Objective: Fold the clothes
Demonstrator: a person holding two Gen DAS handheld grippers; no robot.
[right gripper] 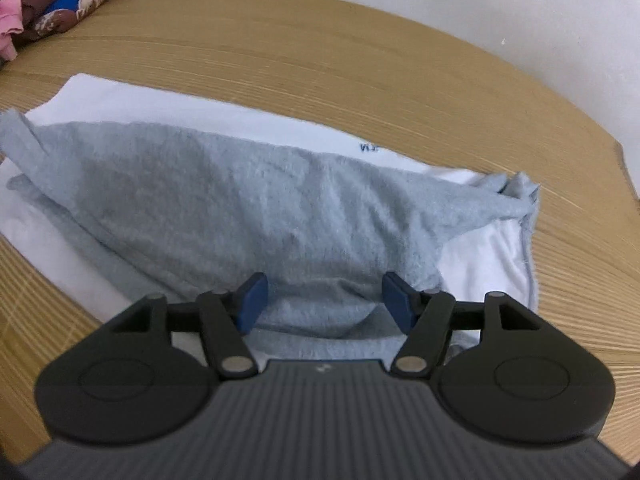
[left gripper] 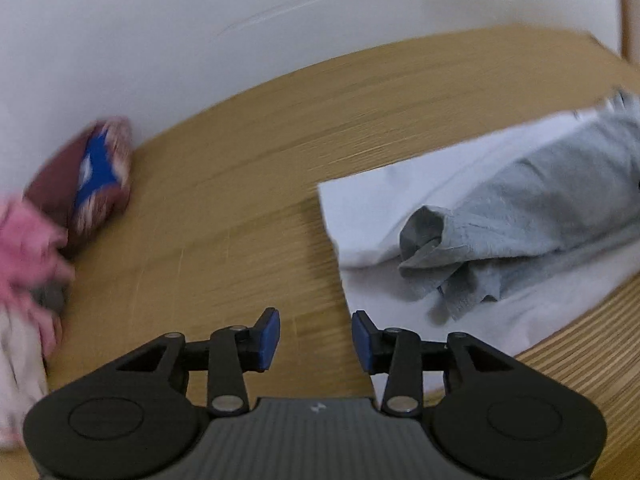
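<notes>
**While both tongs stand spread, a grey garment lies bunched on a white one**

Where the wooden table (left gripper: pixel 248 184) meets the wall at its far left, a small pile of clothes sits out of the working space: a pink piece (left gripper: pixel 28 248) and a dark red patterned bundle (left gripper: pixel 100 176) with a blue stripe. The bundle looks compact, as a folded thing would, though the left view is blurred there and I cannot tell how neat it is. Judged from its place against the wall, this is a spot for things kept aside — either done or waiting.

Next comes bare tabletop, over which the left gripper (left gripper: pixel 316 338) hangs with its blue pads spread and nothing between them. It points at the near corner of the white garment (left gripper: pixel 360 220), which lies flat and smooth on the table.

Further right, on top of the white one, lies the grey garment (right gripper: pixel 248 208) — crumpled into a long ridge, one end curled open, the other twisted to a point near the table's right edge. It is not folded as it lies.

The right gripper (right gripper: pixel 324 300) sits low over the near edge of the grey cloth, pads spread wide, the fabric rising between them but not pinched. That placement suits either taking hold of the hem or letting it go; the pictures fit both.
</notes>
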